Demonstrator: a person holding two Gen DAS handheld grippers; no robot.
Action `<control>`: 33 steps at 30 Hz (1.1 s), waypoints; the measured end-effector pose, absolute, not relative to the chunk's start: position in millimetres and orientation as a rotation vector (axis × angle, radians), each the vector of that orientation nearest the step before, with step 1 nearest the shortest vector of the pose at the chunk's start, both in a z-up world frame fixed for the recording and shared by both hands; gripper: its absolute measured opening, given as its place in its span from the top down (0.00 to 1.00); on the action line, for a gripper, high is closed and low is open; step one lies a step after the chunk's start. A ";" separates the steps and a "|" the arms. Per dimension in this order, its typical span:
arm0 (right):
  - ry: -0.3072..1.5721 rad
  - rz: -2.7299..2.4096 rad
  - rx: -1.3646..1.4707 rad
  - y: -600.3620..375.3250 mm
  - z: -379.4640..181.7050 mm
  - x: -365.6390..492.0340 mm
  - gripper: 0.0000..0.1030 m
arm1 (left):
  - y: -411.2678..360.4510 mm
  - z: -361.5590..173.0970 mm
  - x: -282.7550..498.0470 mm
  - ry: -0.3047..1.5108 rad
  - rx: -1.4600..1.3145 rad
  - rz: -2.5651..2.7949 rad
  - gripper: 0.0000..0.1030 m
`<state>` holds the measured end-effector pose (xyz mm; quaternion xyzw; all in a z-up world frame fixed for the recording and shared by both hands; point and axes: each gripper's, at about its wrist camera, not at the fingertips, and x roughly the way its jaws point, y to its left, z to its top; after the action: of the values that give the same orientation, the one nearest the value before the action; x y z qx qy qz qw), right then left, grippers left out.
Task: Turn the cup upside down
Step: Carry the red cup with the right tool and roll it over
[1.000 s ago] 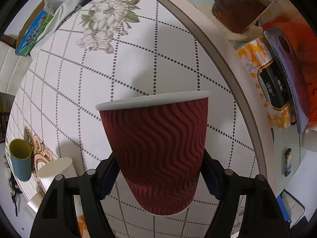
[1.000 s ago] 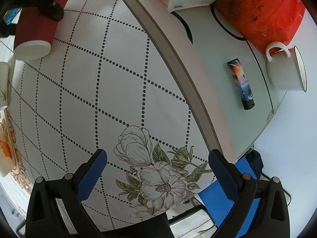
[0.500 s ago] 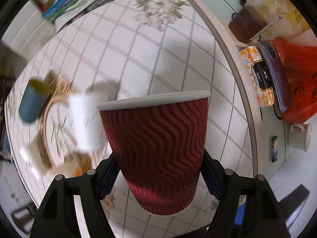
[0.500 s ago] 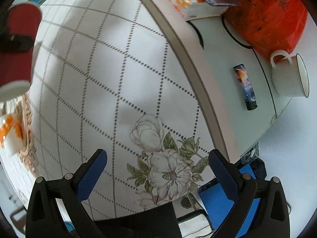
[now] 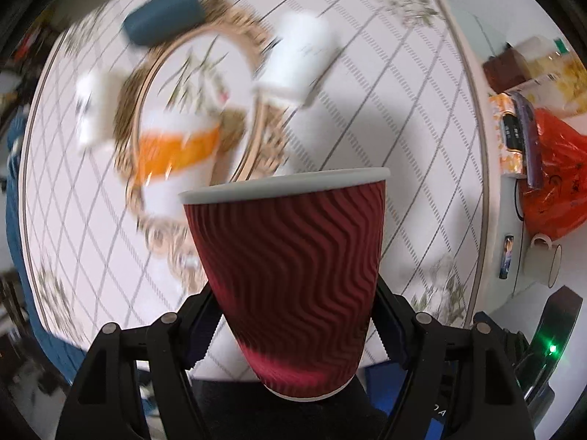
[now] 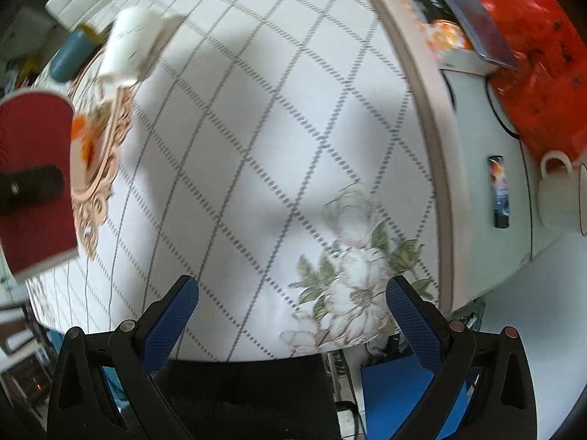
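Left wrist view: the left gripper [image 5: 293,315] clamps the red ribbed cup [image 5: 290,275] between its jaws, lower body pinched from both sides, white rim pointing away from them, above the patterned tablecloth [image 5: 385,117]. Beyond the rim lies a blurred gold-edged tray [image 5: 253,73]. The right gripper [image 6: 291,310] holds nothing, jaws spread wide over a printed flower [image 6: 352,286].

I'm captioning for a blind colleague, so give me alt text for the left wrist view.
The left gripper clamps a dark red ribbed paper cup, held above a blurred patterned tablecloth with an ornate tray and other cups.
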<state>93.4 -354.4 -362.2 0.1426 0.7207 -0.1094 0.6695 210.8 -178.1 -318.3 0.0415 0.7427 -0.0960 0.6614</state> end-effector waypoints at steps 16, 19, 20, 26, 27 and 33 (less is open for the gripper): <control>1.731 -0.185 0.227 -315.5 -402.1 74.2 0.00 | -160.2 -388.6 164.6 1.841 0.024 -0.226 0.30; 1.733 -0.194 0.227 -315.6 -405.4 74.3 0.00 | -165.8 -397.2 163.0 1.842 0.060 -0.235 0.30; 1.733 -0.197 0.228 -316.1 -407.5 73.8 0.00 | -167.0 -398.3 162.5 1.839 0.071 -0.239 0.30; 1.734 -0.205 0.234 -320.6 -405.8 70.9 0.00 | -178.2 -410.0 162.6 1.836 0.117 -0.236 0.29; 1.735 -0.206 0.235 -319.9 -406.1 71.6 0.00 | -179.3 -410.7 164.0 1.835 0.120 -0.235 0.29; 1.734 -0.209 0.237 -322.1 -403.2 75.9 0.00 | -182.0 -417.4 169.7 1.830 0.155 -0.222 0.28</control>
<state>75.9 -322.1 -403.2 0.1040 0.7589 -0.0917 0.6363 169.7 -182.0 -417.4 0.0670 0.7900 -0.0960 0.6018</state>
